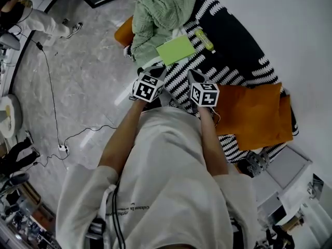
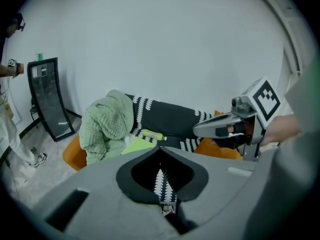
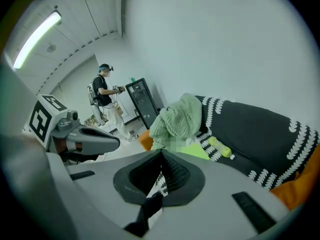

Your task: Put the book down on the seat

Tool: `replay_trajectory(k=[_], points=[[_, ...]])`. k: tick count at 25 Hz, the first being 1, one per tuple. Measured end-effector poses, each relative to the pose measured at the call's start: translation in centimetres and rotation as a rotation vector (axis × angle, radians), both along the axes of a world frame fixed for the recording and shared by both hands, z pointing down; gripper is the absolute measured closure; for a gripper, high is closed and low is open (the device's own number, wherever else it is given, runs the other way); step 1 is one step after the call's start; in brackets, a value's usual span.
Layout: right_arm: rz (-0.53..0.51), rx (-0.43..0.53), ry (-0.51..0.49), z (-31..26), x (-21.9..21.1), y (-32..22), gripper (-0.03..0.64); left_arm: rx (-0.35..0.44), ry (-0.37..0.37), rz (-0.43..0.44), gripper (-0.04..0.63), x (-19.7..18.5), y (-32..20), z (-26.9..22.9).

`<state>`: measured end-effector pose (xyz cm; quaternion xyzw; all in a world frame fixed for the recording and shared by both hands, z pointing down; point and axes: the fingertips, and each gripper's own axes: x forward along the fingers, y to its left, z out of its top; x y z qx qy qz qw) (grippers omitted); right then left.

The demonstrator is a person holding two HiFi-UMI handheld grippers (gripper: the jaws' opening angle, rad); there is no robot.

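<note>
head view: we count two grippers, the left gripper [image 1: 157, 70] and right gripper [image 1: 193, 77]. one lime book [image 1: 175, 50] lies flat on the striped seat [image 1: 231, 46], between one green blanket [image 1: 161, 9] and one bottle [image 1: 204, 39]. there is also one orange cushion [image 1: 254, 115]. open floor [image 1: 88, 77] lies left. the shirt print is too small to read.
left gripper view: our jaws are pressed together, empty.
right gripper view: our jaws are pressed together, empty.

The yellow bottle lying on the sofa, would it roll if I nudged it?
Probably: the yellow bottle lies on its side and looks round, so a sideways push should roll it. The soft patterned cover may slow it. It is likely light, though its fill can't be seen.
</note>
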<state>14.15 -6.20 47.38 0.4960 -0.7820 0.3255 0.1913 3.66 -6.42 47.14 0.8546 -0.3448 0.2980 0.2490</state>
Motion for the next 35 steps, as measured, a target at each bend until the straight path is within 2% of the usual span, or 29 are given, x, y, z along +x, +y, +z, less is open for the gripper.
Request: replay_trajectory(k=[6,9,13,19,27,35], points=[[-0.006,0.017,0.055,-0.8,0.5,0.3,0.609,0.014,-0.015,0.001,0.594,0.0,-0.4,-0.5],[0.013,0.017,0.05,-1.0,0.7,0.6,0.611,0.019,-0.022,0.012,0.594,0.5,-0.4,-0.5],[0.018,0.029,0.071,-1.4,0.7,0.8,0.611,0.014,-0.03,0.049,0.594,1.6,0.0,-0.2],[0.019,0.007,0.12,-0.7,1.2,1.8,0.611,0.002,-0.031,0.07,0.594,2.1,0.7,0.1],[0.04,-0.013,0.117,0.3,2.4,2.7,0.611,0.025,-0.02,0.046,0.594,2.0,1.3,0.4],[0.005,-0.023,0.12,0.9,2.2,2.9,0.611,0.049,-0.026,0.015,0.594,1.6,1.0,0.4]])
